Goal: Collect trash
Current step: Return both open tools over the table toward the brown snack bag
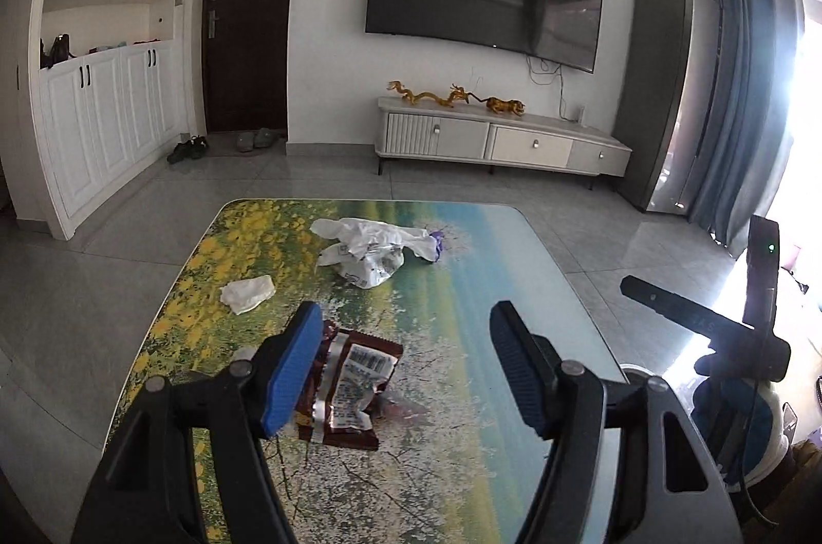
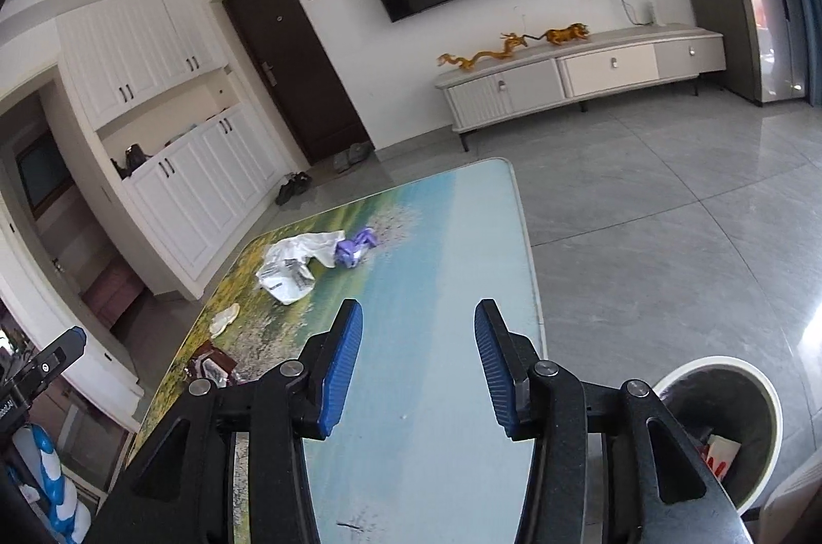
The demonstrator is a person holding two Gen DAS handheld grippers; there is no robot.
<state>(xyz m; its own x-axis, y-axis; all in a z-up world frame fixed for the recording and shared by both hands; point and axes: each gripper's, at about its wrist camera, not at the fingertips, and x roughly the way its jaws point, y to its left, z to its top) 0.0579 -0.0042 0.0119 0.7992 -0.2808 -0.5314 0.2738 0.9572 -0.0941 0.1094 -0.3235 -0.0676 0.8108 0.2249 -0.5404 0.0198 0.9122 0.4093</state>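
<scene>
**Wrappers on the table, both grippers empty**

Trash lies scattered over the landscape-print table (image 1: 462,266). The left gripper (image 1: 411,369) has its jaws spread wide with nothing clamped; a brown snack wrapper (image 1: 354,385) lies flat on the table below, beside the left finger and partly hidden by it, nearer that pad than the other. Farther off lie a crumpled tissue (image 1: 247,292) and a white plastic bag (image 1: 367,251) with a purple scrap (image 1: 437,242) at its end. The right gripper (image 2: 418,364) is parted and empty over bare tabletop, all the litter well to its left. A trash bin (image 2: 765,395) stands on the floor beside the table's right edge.
</scene>
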